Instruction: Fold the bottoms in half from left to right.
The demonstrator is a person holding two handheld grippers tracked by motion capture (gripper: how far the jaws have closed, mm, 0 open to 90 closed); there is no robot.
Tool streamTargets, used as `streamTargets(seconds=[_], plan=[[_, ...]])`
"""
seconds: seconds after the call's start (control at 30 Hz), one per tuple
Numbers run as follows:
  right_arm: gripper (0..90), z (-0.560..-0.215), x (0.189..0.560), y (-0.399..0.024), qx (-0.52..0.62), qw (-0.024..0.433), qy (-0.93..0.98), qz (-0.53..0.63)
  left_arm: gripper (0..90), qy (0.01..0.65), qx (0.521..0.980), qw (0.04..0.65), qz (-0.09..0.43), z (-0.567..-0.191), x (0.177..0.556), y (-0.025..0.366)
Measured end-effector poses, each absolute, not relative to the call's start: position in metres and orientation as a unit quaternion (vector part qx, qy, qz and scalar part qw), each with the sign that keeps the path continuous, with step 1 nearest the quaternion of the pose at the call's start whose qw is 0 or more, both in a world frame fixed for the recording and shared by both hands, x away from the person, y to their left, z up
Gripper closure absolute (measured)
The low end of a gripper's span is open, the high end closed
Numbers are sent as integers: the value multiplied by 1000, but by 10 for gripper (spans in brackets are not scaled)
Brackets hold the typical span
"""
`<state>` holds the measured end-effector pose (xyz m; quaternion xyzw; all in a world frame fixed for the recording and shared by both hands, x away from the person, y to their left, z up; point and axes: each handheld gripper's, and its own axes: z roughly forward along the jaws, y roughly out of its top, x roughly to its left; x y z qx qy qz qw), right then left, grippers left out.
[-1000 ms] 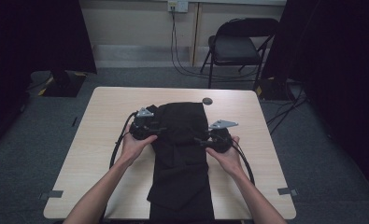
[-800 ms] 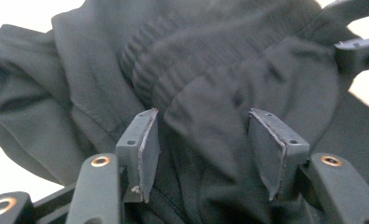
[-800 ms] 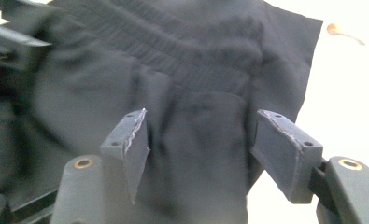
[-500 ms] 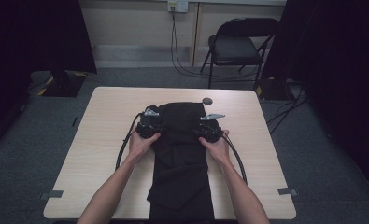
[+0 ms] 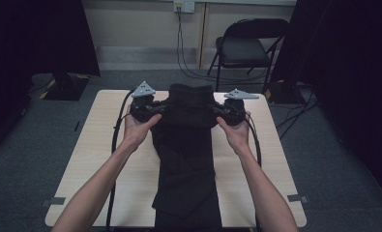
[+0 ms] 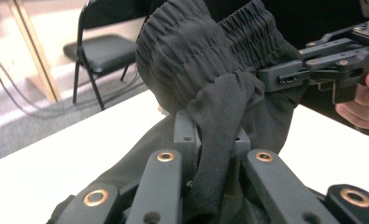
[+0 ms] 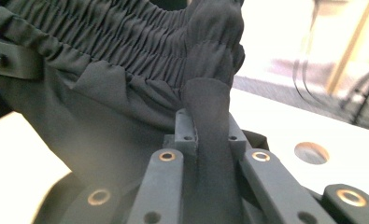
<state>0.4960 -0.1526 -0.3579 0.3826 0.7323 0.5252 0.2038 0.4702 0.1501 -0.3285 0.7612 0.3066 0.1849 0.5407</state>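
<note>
Item one: black trousers point(image 5: 186, 145) with a gathered elastic waistband point(image 6: 187, 51). The waistband end hangs lifted above the far half of the worktop point(image 5: 96, 159); the legs trail down toward me along the worktop's middle and reach its near edge.

Item two: my left tongs point(image 5: 160, 108), at the left end of the waistband. The jaws have just been closing and are clenched on a fold of the black cloth, which bunches up between them in the left gripper view.

Item three: my right tongs point(image 5: 216, 109), at the right end of the waistband. The jaws have likewise just been closing and pinch a fold of the same cloth, seen pressed between them in the right gripper view. My right tongs also show across the waistband in the left gripper view.

Item four: a black folding chair point(image 5: 249, 48) on the floor beyond the worktop, well apart from the trousers.

Item five: a round hole point(image 7: 311, 152) in the worktop, near the right tongs.
</note>
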Motion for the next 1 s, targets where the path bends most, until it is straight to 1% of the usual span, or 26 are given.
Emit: streamTargets(seconds=[0.03, 0.13, 0.2, 0.27, 0.33, 0.43, 0.47, 0.5, 0.6, 0.63, 0.73, 0.8, 0.87, 0.93, 1.0], plan=[[822, -352, 486, -154, 370, 207, 733, 532, 809, 302, 759, 549, 175, -326, 460, 152], [822, -346, 458, -155, 340, 207, 744, 536, 809, 291, 764, 551, 166, -330, 426, 160], [822, -348, 433, -156, 325, 196, 755, 535, 808, 294, 764, 554, 151, -341, 403, 166], [821, -357, 411, -155, 311, 186, 765, 532, 809, 303, 769, 545, 141, -356, 384, 171], [821, -375, 388, -155, 306, 164, 779, 522, 808, 307, 784, 528, 115, -378, 368, 175], [820, -410, 361, -152, 308, 130, 801, 496, 806, 316, 798, 508, 77, -415, 347, 177], [820, -422, 355, -151, 317, 116, 804, 489, 806, 328, 807, 487, 58, -429, 344, 175], [821, -434, 350, -150, 326, 94, 808, 481, 804, 332, 815, 471, 49, -436, 343, 173], [821, -457, 346, -145, 332, 76, 829, 444, 802, 334, 838, 430, 39, -458, 347, 159], [821, -465, 346, -143, 337, 73, 832, 434, 803, 331, 847, 413, 49, -464, 351, 154], [824, -480, 353, -143, 346, 72, 837, 418, 802, 339, 851, 398, 52, -478, 367, 153], [826, -489, 364, -141, 343, 89, 842, 406, 803, 340, 855, 383, 77, -482, 376, 155], [828, -493, 379, -139, 354, 88, 834, 414, 802, 343, 857, 372, 95, -487, 387, 154], [828, -495, 397, -132, 355, 120, 833, 408, 802, 354, 852, 370, 111, -489, 404, 155], [829, -496, 413, -129, 358, 126, 829, 411, 801, 355, 851, 363, 132, -489, 420, 154]])
